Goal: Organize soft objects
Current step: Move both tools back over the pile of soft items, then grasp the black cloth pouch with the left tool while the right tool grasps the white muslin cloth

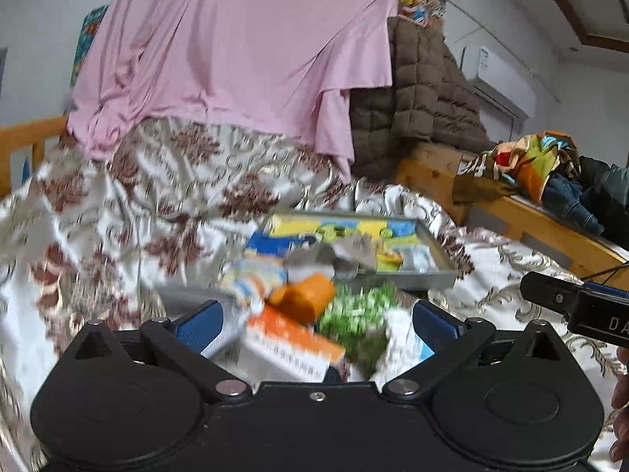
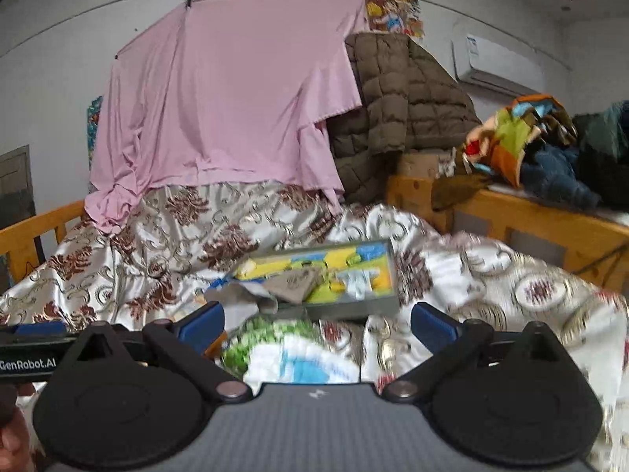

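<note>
Both grippers, left (image 1: 316, 324) and right (image 2: 316, 324), spread wide, gripping nothing. Soft packs (image 1: 314, 306) heaped low centre on quilt (image 1: 118, 216); tray (image 1: 428, 275) behind; pink sheet (image 1: 243, 47) draped upper centre.

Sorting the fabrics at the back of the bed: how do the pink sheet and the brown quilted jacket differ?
The pink sheet is smooth and thin; the brown quilted jacket is puffy with stitched squares. The sheet spreads wide, clipped to a line above; the jacket sits narrower to its right, partly behind the sheet's edge. Both are soft and drape down toward the bed.
</note>
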The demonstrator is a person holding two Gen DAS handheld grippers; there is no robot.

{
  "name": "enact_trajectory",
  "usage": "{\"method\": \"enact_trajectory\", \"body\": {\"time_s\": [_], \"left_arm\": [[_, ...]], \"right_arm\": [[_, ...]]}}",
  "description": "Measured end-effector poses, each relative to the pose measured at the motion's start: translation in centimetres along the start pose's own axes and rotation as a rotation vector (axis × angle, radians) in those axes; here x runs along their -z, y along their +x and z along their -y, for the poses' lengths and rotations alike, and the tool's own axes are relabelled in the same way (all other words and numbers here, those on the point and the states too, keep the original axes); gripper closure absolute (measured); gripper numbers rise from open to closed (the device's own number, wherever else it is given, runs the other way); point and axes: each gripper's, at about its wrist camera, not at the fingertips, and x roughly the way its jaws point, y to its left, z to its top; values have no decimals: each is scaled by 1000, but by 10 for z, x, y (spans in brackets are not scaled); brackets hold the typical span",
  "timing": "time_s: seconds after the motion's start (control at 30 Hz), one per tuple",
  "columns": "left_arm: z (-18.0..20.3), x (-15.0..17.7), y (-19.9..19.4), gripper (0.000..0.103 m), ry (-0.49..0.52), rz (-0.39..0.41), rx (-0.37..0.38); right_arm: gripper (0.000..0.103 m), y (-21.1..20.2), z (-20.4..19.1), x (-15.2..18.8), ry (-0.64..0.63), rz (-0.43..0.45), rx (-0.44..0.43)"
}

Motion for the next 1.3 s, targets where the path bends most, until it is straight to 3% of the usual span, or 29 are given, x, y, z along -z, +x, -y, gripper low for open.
{"method": "enact_trajectory", "body": {"time_s": [0.17,0.47,0.83,1.3], "left_arm": [[-5,20,0,1,14,-34,-9],[-6,33,9,1,55,-70,-35],[-1,48,17,1,145,-147,32],[2,54,33,1,167,-197,41]], "right_arm": [[0,3,-3,21,-30,-62,56],[0,14,0,47,-31,-122,69],[0,22,-1,57,-25,-183,7],[0,38,4,66,2,-260,-9]]}}
